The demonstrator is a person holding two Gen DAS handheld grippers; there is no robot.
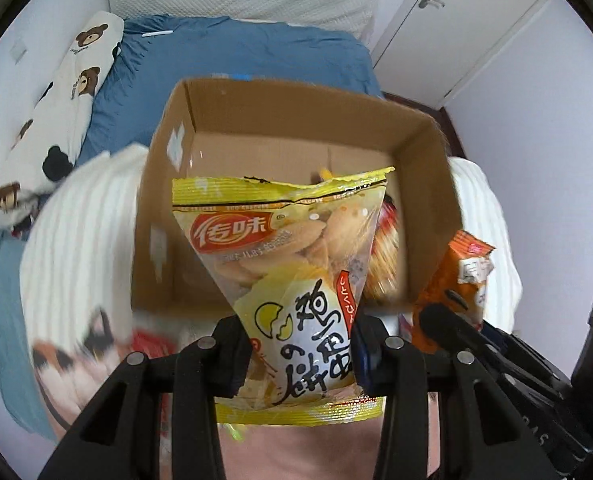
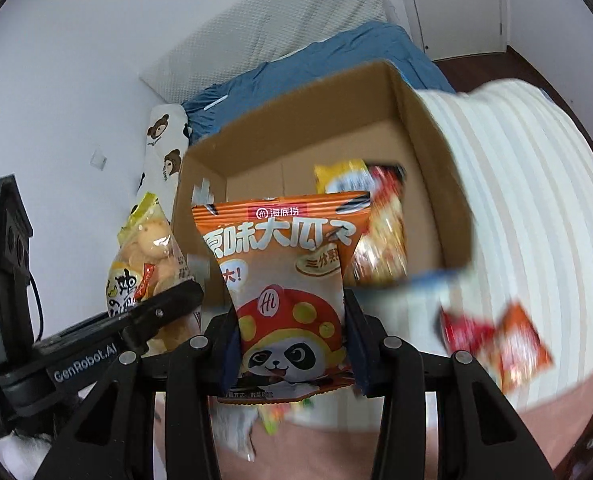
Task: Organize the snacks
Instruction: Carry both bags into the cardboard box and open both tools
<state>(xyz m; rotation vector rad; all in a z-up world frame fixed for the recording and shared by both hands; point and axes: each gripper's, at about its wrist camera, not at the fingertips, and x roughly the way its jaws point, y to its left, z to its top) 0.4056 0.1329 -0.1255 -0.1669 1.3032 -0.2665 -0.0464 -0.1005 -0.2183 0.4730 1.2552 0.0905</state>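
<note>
My left gripper (image 1: 298,354) is shut on a yellow egg-biscuit packet (image 1: 292,280), held upright in front of an open cardboard box (image 1: 296,120). My right gripper (image 2: 290,344) is shut on an orange seed packet with a panda (image 2: 286,280), held before the same box (image 2: 428,140). In the box lie a yellow packet (image 2: 338,176) and a red-orange packet (image 2: 380,240). The orange packet also shows at right in the left wrist view (image 1: 462,280); the yellow packet (image 2: 148,256) and the left gripper show at left in the right wrist view.
The box sits on a white ribbed blanket (image 2: 536,200) on a blue bed (image 1: 236,60). Loose red and orange packets (image 2: 496,340) lie on the blanket to the right. A bear-print pillow (image 1: 56,120) lies along the wall. A door (image 1: 456,20) is far right.
</note>
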